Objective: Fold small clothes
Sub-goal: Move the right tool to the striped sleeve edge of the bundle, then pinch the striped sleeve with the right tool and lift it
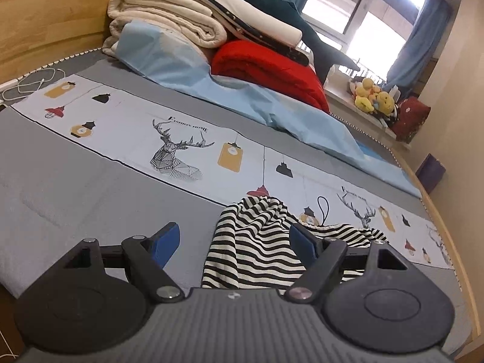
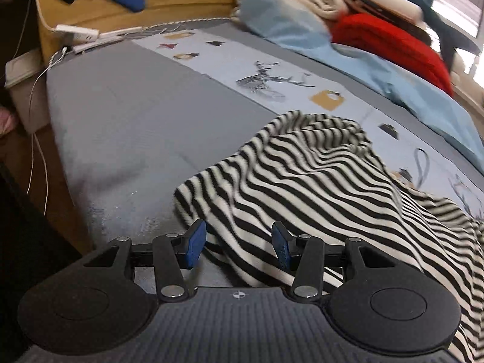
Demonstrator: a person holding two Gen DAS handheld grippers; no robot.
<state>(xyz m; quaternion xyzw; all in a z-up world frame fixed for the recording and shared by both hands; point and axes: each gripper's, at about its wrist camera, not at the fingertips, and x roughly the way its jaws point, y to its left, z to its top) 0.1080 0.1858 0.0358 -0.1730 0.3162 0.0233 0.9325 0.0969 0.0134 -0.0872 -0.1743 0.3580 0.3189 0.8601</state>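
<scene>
The right gripper (image 2: 239,243) points down at the bed, and its jaws stand apart. A fold of the striped garment (image 2: 317,175) lies in the gap between the two blue pads (image 2: 195,243), but the pads do not press on it. The left pad is beside the edge of the cloth; the right pad is over the stripes. Whether it touches them I cannot tell.

The left gripper (image 1: 234,242) has its jaws wide apart and holds nothing. It is tilted down over the grey part of the sheet, and the same striped garment (image 1: 251,251) lies crumpled between and beyond its pads, reaching under the right pad. In the right wrist view one blue pad of this gripper shows at the upper left, above the corner of the bed.

The garment lies in a heap on the bed sheet (image 2: 127,127), partly on the grey area and partly on the pale band printed with deer and lamps (image 1: 178,148). Beyond it a light blue sheet (image 1: 266,103) runs along the far side of the bed. On top of that there is a stack — cream blankets (image 1: 169,18), a red blanket (image 1: 269,69) and dark cloth above them. A white cable (image 1: 33,83) lies near the wooden headboard (image 1: 45,15). Yellow soft toys (image 1: 375,93) sit on the window sill.
</scene>
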